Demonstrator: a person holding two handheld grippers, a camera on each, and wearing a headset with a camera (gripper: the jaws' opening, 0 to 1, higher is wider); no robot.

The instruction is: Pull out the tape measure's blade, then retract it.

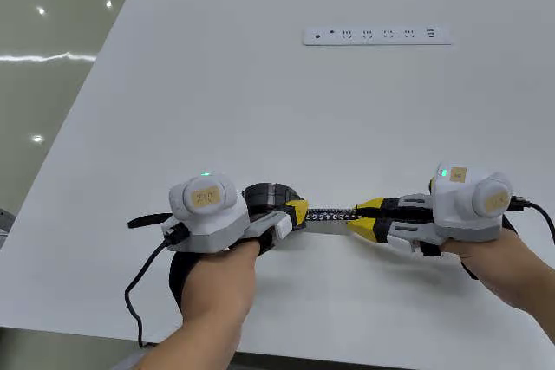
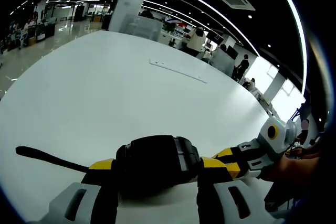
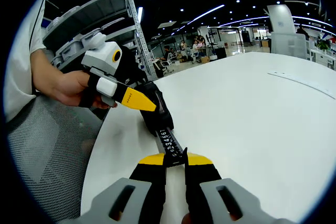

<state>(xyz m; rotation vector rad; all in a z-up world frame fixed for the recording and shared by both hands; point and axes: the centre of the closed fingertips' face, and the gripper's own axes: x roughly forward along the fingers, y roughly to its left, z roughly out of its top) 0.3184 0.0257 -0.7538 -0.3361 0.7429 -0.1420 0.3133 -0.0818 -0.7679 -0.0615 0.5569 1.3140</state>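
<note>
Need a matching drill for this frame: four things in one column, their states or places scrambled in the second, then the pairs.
1 left gripper
2 right gripper
3 blade
4 power strip

A lies far back on the table, untouched
B shut on the tape measure case
C stretched between the two grippers
D shut on the blade's tip

Pairs: 1-B, 2-D, 3-C, 4-A

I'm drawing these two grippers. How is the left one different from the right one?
The left gripper has its jaws wide apart around the black case; the right gripper has them pinched almost shut on the thin blade. The left gripper holds something chunky, the right gripper something flat. Both have yellow jaw tips.
</note>
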